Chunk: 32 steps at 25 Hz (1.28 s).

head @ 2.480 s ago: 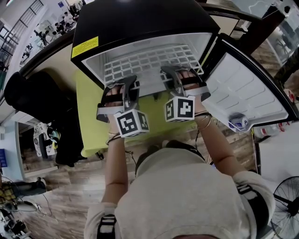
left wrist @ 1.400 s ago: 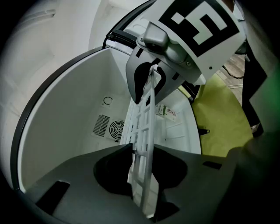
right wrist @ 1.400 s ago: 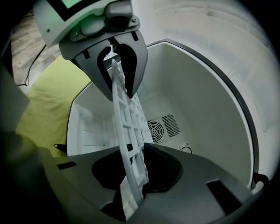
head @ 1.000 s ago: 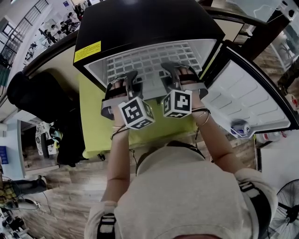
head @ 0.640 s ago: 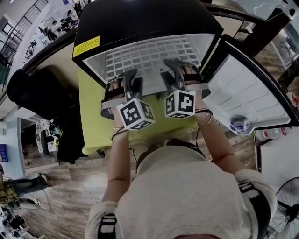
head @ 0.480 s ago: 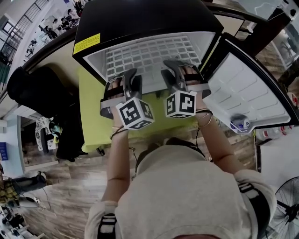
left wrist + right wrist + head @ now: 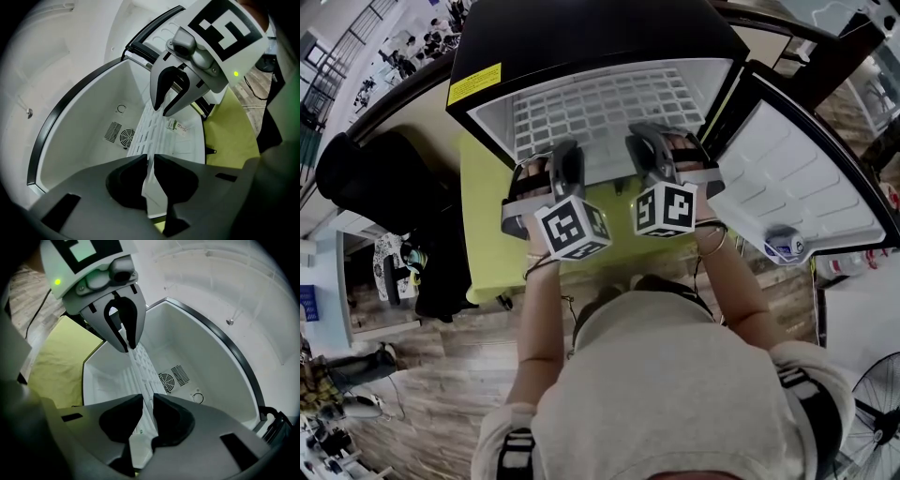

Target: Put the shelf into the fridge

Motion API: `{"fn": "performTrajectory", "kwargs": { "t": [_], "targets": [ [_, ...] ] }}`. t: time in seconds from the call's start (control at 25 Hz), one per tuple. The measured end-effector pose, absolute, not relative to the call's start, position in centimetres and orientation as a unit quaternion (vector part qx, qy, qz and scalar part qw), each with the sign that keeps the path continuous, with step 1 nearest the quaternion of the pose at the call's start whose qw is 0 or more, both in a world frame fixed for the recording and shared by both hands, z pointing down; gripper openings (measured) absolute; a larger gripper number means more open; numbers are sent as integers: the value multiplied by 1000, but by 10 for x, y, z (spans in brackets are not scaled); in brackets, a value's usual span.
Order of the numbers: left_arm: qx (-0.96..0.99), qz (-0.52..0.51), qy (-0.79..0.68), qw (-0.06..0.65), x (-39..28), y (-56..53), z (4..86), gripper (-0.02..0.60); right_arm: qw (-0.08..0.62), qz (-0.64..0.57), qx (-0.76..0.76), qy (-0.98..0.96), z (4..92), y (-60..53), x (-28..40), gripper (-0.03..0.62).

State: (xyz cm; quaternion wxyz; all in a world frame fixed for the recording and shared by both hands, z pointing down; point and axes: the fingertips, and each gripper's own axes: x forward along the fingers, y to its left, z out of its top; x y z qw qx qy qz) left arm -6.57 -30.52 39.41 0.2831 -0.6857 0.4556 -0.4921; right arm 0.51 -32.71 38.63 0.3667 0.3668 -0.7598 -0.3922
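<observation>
A white slotted shelf [image 7: 600, 108] lies flat inside the black mini fridge [image 7: 581, 37], its front edge at the fridge mouth. My left gripper [image 7: 563, 150] holds that front edge on the left, my right gripper [image 7: 643, 141] on the right. In the left gripper view the shelf [image 7: 154, 126] runs edge-on between the left gripper's [image 7: 152, 157] jaws, with the right gripper [image 7: 165, 110] clamped further along. The right gripper view shows the right gripper [image 7: 149, 397] on the shelf [image 7: 140, 366] in the same way. Both pairs of jaws have just been closing onto the shelf edge.
The fridge door [image 7: 787, 178] stands open to the right, with a small can [image 7: 783, 246] in its lower rack. A vent and fan [image 7: 126, 137] sit on the fridge's back wall. The fridge stands on a yellow-green tablecloth [image 7: 487, 234]. A dark chair [image 7: 375, 187] is at the left.
Both grippers stay at the shelf's front edge at the fridge mouth; the right one has shifted slightly. The shelf lies much as before.
</observation>
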Motion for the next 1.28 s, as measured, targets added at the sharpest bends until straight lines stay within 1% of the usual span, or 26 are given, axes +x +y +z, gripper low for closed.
{"fn": "performTrajectory", "kwargs": {
  "t": [0.84, 1.28],
  "targets": [
    [-697, -480, 458, 272, -67, -321, 398, 63, 365, -393, 363, -762, 390, -345, 0, 81],
    [-685, -494, 459, 275, -70, -338, 398, 59, 367, -384, 364, -765, 391, -362, -5, 84]
  ]
}}
